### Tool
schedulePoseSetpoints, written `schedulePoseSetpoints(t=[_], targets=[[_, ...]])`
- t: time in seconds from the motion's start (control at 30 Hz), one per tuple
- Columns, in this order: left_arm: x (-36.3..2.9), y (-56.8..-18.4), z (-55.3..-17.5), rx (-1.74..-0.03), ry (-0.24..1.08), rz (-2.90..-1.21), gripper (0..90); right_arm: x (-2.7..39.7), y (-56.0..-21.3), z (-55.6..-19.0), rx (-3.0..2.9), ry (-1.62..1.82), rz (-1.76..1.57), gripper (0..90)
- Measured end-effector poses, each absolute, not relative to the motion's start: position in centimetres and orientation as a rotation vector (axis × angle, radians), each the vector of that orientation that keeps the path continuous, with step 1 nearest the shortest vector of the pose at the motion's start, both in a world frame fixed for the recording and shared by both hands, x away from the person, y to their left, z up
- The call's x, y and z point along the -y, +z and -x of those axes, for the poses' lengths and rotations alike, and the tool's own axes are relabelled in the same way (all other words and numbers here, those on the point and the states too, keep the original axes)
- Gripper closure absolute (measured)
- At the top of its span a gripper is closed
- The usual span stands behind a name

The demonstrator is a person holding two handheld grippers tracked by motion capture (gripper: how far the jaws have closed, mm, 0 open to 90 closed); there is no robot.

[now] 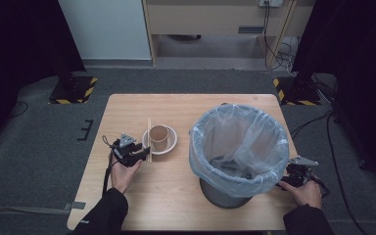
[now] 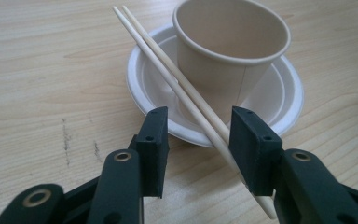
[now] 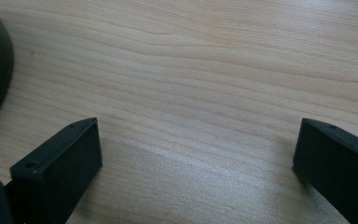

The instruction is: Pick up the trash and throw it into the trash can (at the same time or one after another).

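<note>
Left gripper (image 2: 198,140) jaws part-open around pale wooden chopsticks (image 2: 177,86), unclamped; chopsticks on white plate (image 2: 279,100) rim, 9 o'clock of brown paper cup (image 2: 230,46); nothing binned yet; right gripper (image 3: 196,154) wide open, empty.

Wooden chopsticks (image 2: 186,91); matt paper cup (image 2: 228,51)

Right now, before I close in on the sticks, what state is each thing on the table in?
Pale wooden chopsticks: paired, lying across the plate rim, near ends between the left jaws.
Brown paper cup: upright, empty, standing on the plate.
White round plate: flat on the table.
Dark bin with clear liner: upright, open.
Left gripper: part open around the chopsticks, no firm grip yet.
Right gripper: open wide, nothing between.
</note>
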State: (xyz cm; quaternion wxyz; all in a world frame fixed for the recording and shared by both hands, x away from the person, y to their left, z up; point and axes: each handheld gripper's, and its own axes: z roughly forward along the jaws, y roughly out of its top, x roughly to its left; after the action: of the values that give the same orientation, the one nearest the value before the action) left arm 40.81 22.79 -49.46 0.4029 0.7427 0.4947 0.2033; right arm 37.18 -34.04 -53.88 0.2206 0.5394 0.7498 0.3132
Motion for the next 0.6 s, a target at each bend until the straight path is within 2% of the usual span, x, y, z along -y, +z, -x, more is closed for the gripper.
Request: schedulePoseSetpoints(t=[0.33,0.6], targets=[[-22.78,-49.56,-40.85,-1.270,0.497,-1.882,60.8,34.04,-53.88,-37.19,-2.073,0.867,-1.492,1.3],[-23.07,-49.56,-40.91,-1.293,0.470,-1.876,68.6,34.03,-53.90,-37.19,-2.069,0.870,-1.493,1.4]])
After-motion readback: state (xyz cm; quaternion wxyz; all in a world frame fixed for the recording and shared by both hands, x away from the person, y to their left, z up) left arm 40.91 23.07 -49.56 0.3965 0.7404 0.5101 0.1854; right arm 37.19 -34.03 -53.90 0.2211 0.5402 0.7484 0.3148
